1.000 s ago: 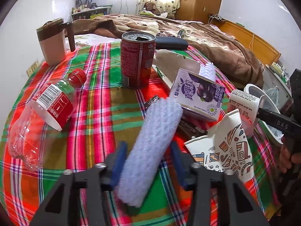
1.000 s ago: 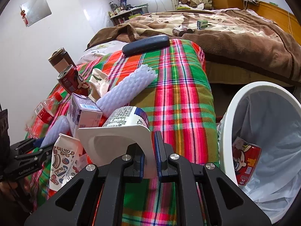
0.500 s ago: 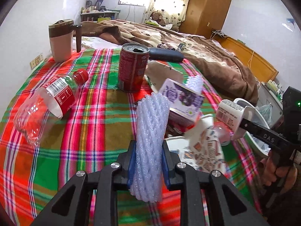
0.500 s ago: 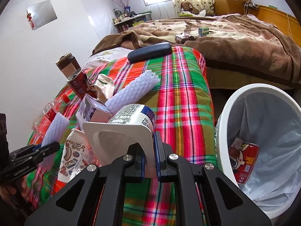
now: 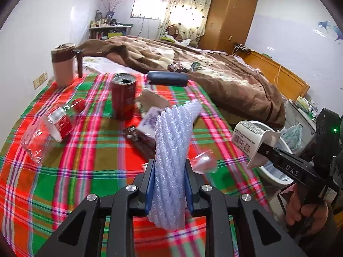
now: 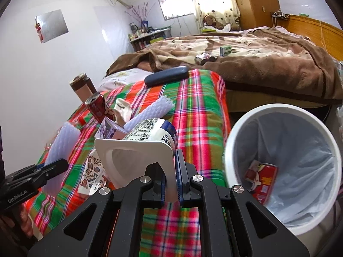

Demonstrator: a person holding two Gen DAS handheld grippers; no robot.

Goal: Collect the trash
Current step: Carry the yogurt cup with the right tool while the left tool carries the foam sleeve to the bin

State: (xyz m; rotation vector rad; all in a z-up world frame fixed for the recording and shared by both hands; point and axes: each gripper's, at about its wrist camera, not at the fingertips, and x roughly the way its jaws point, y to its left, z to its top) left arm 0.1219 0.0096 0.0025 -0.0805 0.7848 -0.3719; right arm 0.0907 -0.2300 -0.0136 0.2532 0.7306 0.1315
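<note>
Bedroom with white walls, and a bed covered by a loud red-and-green plaid blanket [image 5: 90, 154] that carries all the clutter.

Left wrist view first: the left gripper [image 5: 169, 184] has its fingers pinched on a white foam net sleeve [image 5: 171, 156], which stands up between them, squeezed narrow at the pads. Using the red soda can [image 5: 124, 98] as the landmark: a clear plastic bottle [image 5: 49, 132] with a red cap lies on its side left of the can, a brown-lidded mug [image 5: 63, 66] stands behind it to the left, a dark case [image 5: 168, 77] lies behind it to the right, and a dark wrapper [image 5: 139, 141] sits in front of it. Far right of the can, the right gripper [image 5: 260, 150] holds a white yogurt cup [image 5: 249, 139], with a hand [image 5: 300, 203] on its handle.

Right wrist view: the right gripper's [image 6: 170, 180] fingers are clamped on the flat rim of that yogurt cup [image 6: 141, 147]. Taking the cup as the landmark, the white trash bin [image 6: 285, 169] with a plastic liner is just to its right, a red can [image 6: 260, 182] lying inside. Left of the cup, the left gripper [image 6: 53, 165] holds the foam sleeve [image 6: 62, 145]. A printed paper cup [image 6: 92, 175] lies under the yogurt cup, and a second foam sleeve [image 6: 150, 113] lies behind it.
</note>
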